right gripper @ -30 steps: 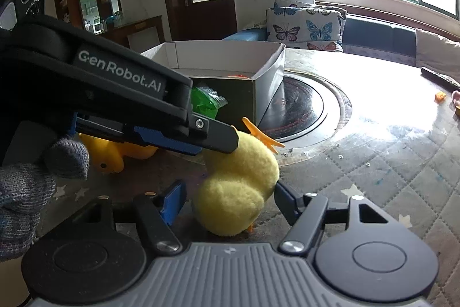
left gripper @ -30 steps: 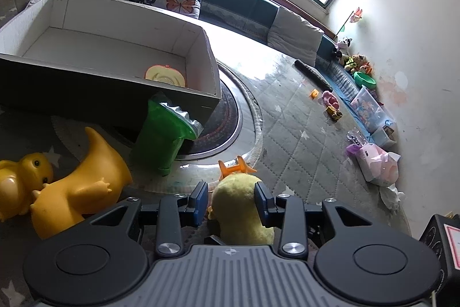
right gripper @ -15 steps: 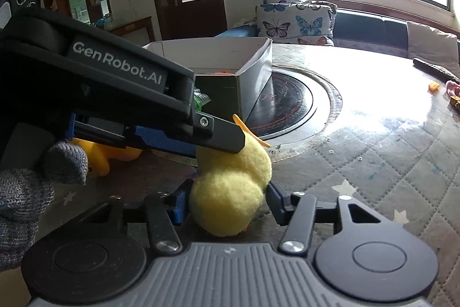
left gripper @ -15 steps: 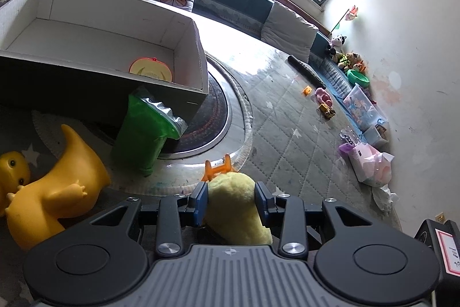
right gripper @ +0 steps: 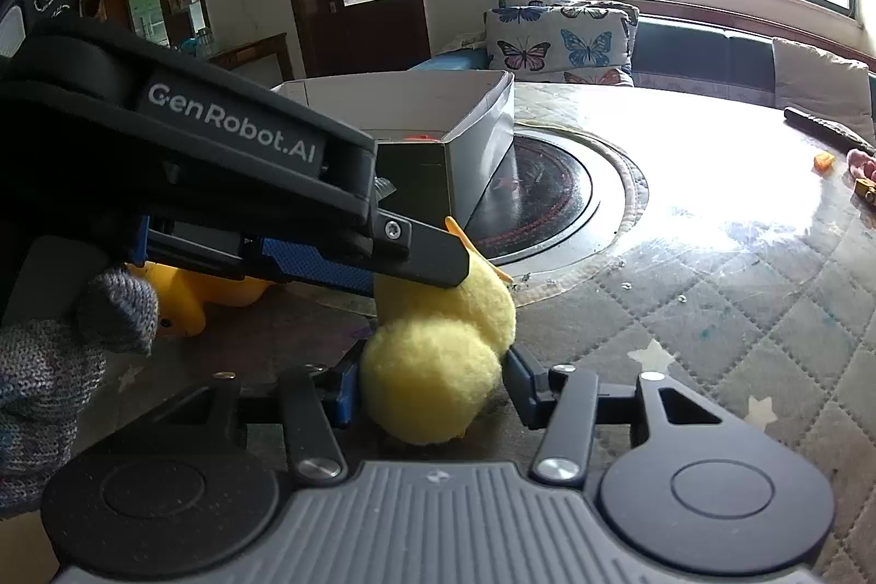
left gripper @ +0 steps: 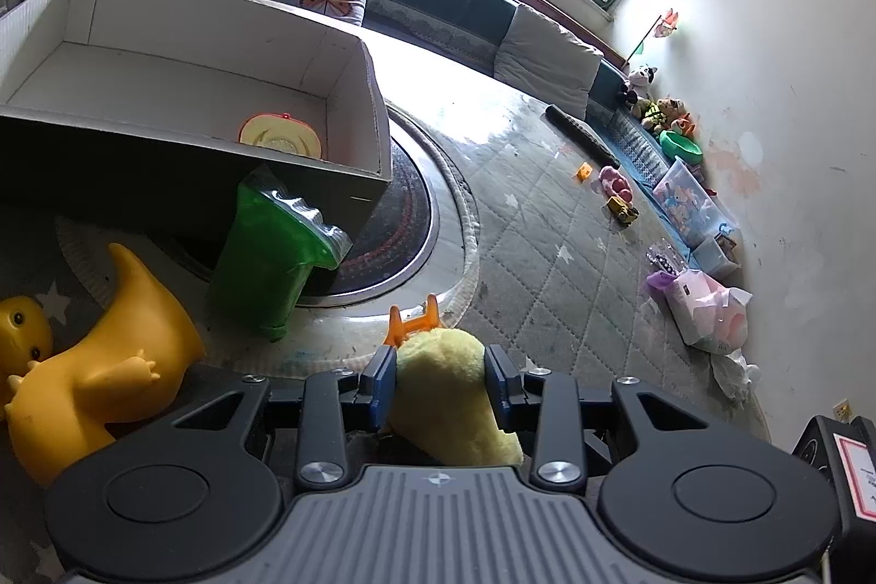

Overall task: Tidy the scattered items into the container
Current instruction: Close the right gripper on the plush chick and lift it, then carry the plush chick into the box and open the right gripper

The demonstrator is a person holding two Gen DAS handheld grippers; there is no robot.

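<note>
A yellow plush duck (left gripper: pixel 446 387) with orange feet lies on the quilted mat. My left gripper (left gripper: pixel 438 379) is shut on its body. My right gripper (right gripper: pixel 432 387) is shut on its round head (right gripper: pixel 432 381), from the other side. The left gripper's body (right gripper: pixel 219 179) fills the left of the right wrist view. The open cardboard box (left gripper: pixel 350 168) stands just beyond, with a round yellow-and-red toy (left gripper: pixel 280 138) inside; it also shows in the right wrist view (right gripper: pixel 482 135).
A green plastic bag (left gripper: pixel 268 255) leans against the box front. A yellow rubber duck toy (left gripper: pixel 98 365) lies at the left. A round dark hob (left gripper: pixel 405 223) sits in the table. Small toys (left gripper: pixel 613 195) lie far right.
My right gripper has closed on the plush duck's head. My left gripper keeps its hold on the body. Both views have shifted slightly closer to the box.
</note>
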